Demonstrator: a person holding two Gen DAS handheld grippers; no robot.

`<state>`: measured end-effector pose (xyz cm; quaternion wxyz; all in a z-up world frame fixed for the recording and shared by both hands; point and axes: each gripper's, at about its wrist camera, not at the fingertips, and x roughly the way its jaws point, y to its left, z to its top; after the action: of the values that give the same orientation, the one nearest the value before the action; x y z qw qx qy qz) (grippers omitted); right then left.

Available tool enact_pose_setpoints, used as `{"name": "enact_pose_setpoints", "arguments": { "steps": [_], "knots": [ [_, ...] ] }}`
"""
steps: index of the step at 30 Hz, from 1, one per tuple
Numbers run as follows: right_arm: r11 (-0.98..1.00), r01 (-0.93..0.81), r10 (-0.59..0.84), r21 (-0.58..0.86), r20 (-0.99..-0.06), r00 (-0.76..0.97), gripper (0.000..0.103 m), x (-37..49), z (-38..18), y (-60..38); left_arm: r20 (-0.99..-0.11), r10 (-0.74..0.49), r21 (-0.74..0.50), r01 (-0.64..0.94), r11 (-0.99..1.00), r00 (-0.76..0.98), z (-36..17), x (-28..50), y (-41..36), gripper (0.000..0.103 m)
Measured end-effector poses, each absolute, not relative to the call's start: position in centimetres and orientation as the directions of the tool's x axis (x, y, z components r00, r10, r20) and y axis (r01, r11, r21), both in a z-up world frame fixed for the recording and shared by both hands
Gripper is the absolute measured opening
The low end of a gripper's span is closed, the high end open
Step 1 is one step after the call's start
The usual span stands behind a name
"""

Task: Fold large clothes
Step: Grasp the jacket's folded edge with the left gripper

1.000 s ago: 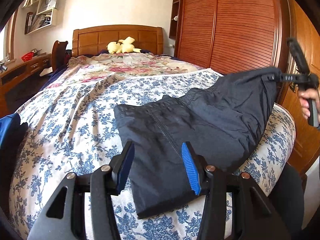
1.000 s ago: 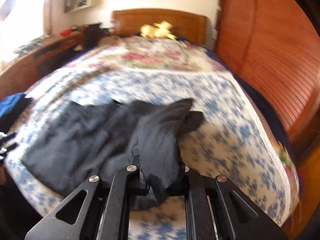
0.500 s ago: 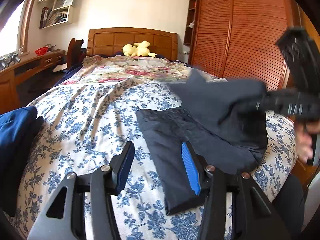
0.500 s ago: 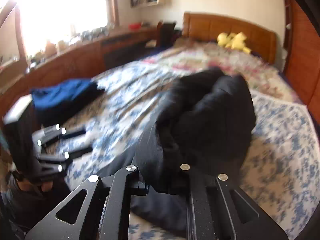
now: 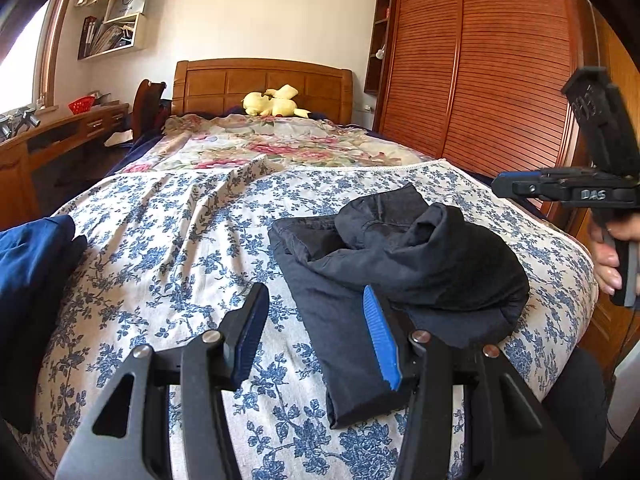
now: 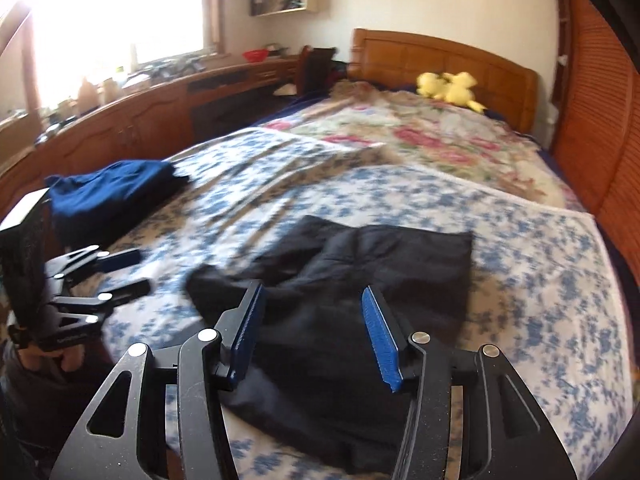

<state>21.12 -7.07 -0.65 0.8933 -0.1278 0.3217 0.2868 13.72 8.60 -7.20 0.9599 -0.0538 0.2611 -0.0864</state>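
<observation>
Working left to right across the bed [image 5: 168, 248]:

Blue garment [image 5: 28, 264]: folded, at the left edge of the blue-flowered sheet, apart from the piece in hand.

Left gripper [image 5: 312, 336]: your jaws are spread with nothing between them, hovering over the sheet just beside the near left end of the dark trousers [image 5: 392, 264].

Dark trousers: near the right side of the bed, one half thrown over the other in a loose, lumpy heap. Step in hand, as judged: a first fold just laid, not yet tidy.

Right gripper [image 6: 316, 340]: your jaws have just been opening; they stand spread above the cloth, pads clear of it.

Next move, as judged: flatten the bunched top layer, square its edges, then pinch one end for the second fold.

View differences: the left wrist view shows the rolled, puffed top layer, plus your right gripper [image 5: 516, 186] and its hand [image 5: 612, 256]. The right wrist view, blurred, shows the far straight edge of the trousers [image 6: 360, 300], the left gripper [image 6: 116, 276], and a bright window.
</observation>
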Motion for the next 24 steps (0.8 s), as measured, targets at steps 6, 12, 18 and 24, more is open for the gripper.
{"name": "enact_pose_setpoints", "arguments": {
  "steps": [6,12,18,24],
  "knots": [
    [0.828,-0.558,0.340,-0.049,-0.747,0.571,0.041,23.1,-5.4,-9.0,-0.483,-0.207,-0.151,0.152,0.977,0.851,-7.0,13.7,8.1,0.048],
    [0.800,-0.600,0.382,0.012,-0.781,0.494,0.036,21.3,-10.0,-8.1,-0.481,-0.229,-0.161,0.171,0.972,0.846,-7.0,13.5,7.6,0.048],
    [0.789,-0.615,0.398,0.018,-0.777,0.488,0.036,20.5,-10.7,-7.4,-0.501,-0.267,-0.171,0.208,0.963,0.823,-7.6,14.1,6.0,0.048],
    [0.786,-0.618,0.403,0.018,-0.772,0.491,0.036,20.3,-10.5,-7.6,-0.518,-0.309,-0.162,0.263,0.951,0.798,-8.1,14.7,3.5,0.048]
  ]
}}
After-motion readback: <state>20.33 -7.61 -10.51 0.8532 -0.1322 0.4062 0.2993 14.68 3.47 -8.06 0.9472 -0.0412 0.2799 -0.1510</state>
